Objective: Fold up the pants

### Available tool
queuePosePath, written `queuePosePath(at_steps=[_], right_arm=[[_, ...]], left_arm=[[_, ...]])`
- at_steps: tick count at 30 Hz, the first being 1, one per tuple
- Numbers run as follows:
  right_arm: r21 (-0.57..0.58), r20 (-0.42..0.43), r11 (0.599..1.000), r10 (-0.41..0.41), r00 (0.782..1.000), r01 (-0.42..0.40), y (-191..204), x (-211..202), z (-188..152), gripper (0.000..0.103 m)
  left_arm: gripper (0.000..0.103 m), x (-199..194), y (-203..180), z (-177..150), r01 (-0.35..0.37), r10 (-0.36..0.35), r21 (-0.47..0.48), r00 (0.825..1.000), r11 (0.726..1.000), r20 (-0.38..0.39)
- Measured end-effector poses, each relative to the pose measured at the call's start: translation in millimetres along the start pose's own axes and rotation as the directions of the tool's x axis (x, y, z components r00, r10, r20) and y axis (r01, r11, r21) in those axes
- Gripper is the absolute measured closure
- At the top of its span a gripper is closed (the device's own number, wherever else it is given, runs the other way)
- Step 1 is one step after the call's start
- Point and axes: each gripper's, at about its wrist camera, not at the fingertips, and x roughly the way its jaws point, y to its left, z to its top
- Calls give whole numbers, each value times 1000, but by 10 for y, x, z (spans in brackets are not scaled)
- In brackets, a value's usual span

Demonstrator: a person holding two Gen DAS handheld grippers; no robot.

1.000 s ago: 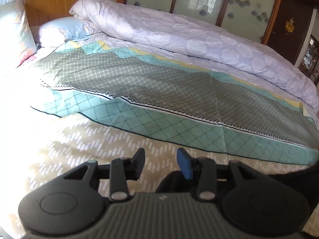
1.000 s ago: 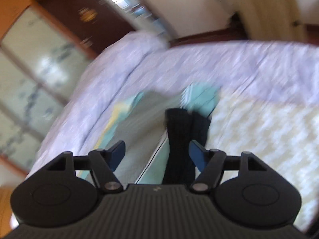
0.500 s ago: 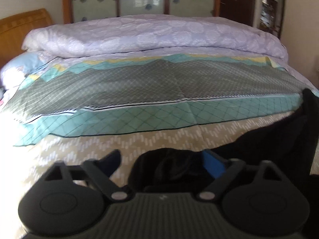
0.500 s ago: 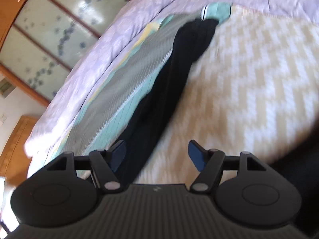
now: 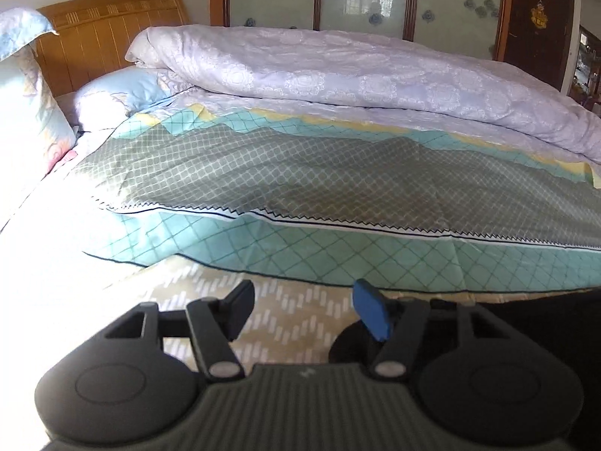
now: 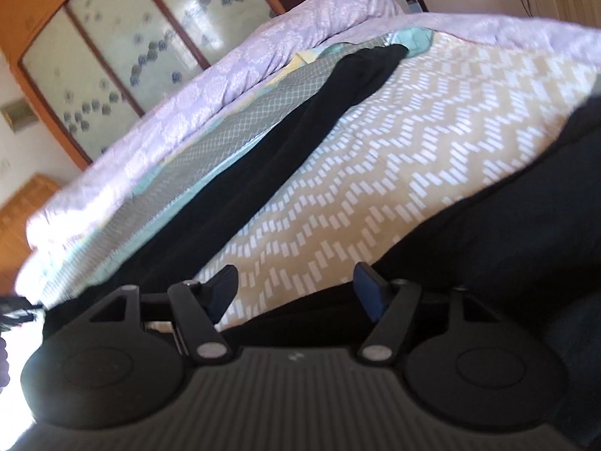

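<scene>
Left wrist view: the left gripper [image 5: 304, 310] hangs just over the bed, its two fingers spread wide with only the beige zigzag sheet [image 5: 289, 319] showing between them. The black pants [image 5: 544, 312] lie at about four o'clock from the fingertips, a dark mass running off the right edge behind the blue-padded finger. Toward twelve o'clock the teal and grey patterned bedspread [image 5: 338, 188] stretches across, and past it a lilac duvet [image 5: 357, 75] is heaped along the far side. Pillows [image 5: 33, 112] sit at ten o'clock against the wooden headboard [image 5: 112, 30].

Right wrist view: the right gripper [image 6: 296, 287] is likewise parted, nothing between its fingers. One leg of the pants [image 6: 285, 150] lies stretched out flat from eleven o'clock up toward one o'clock, along the seam where beige sheet [image 6: 432, 143] meets bedspread [image 6: 225, 131]. More black cloth fills the frame at three o'clock, probably the other leg, though the edge is too dark to be sure. Frosted sliding doors [image 6: 124, 45] stand behind the duvet [image 6: 210, 86].
</scene>
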Motion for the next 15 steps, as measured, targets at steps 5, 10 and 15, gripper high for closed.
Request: queuePosePath(at_steps=[5, 10, 15], right_arm=[[55, -2, 996, 64, 998, -64, 18, -236, -26, 33], [-46, -12, 996, 82, 997, -82, 245, -525, -182, 33], [-12, 27, 999, 45, 999, -44, 115, -879, -239, 33]], left_arm=[[16, -718, 478, -516, 73, -76, -52, 994, 996, -74], [5, -1230, 807, -1209, 209, -243, -202, 956, 957, -164], [5, -1429, 905, -1680, 281, -367, -369, 911, 886, -186]])
